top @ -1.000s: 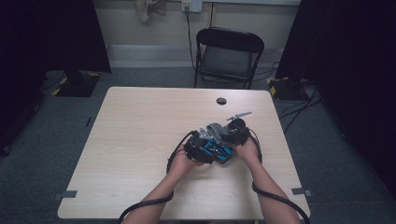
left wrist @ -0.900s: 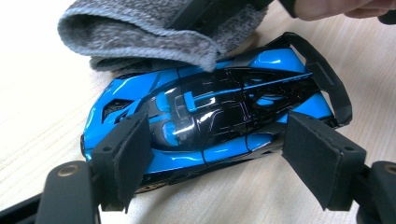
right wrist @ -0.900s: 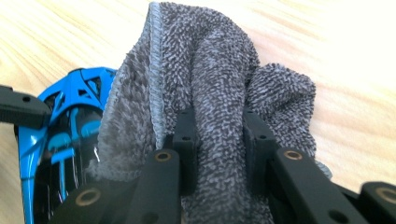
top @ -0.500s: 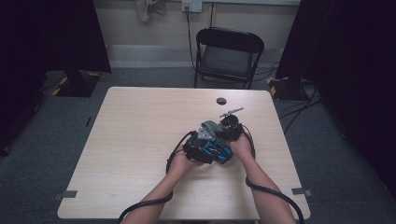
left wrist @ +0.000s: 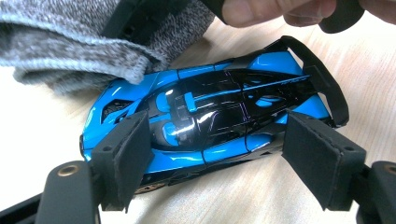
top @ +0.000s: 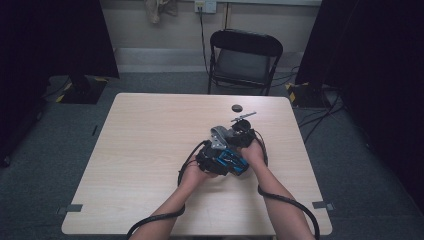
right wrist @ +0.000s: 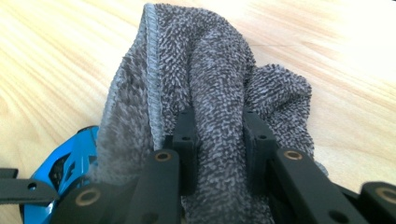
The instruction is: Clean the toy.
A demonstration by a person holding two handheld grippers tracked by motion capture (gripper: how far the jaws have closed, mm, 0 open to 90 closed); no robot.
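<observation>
Car (left wrist: pixel 210 112): blue, lengthwise between left tool (left wrist: pixel 233 158) pads, gripped; grey cloth (right wrist: pixel 210 116), clenched in right tool (right wrist: pixel 217 140), on its nose, toward worktop (top: pixel 150 150) far edge.

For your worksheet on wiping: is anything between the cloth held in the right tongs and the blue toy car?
Nothing visible. The grey cloth, pinched in the right tongs, already lies against the front of the toy car, which sits between the left tongs on the table.

A recording lab: bare table (top: pixel 150 150), folding chair (top: pixel 243 60), black curtains (top: pixel 50 40), taped floor cables (top: pixel 310 115).
</observation>
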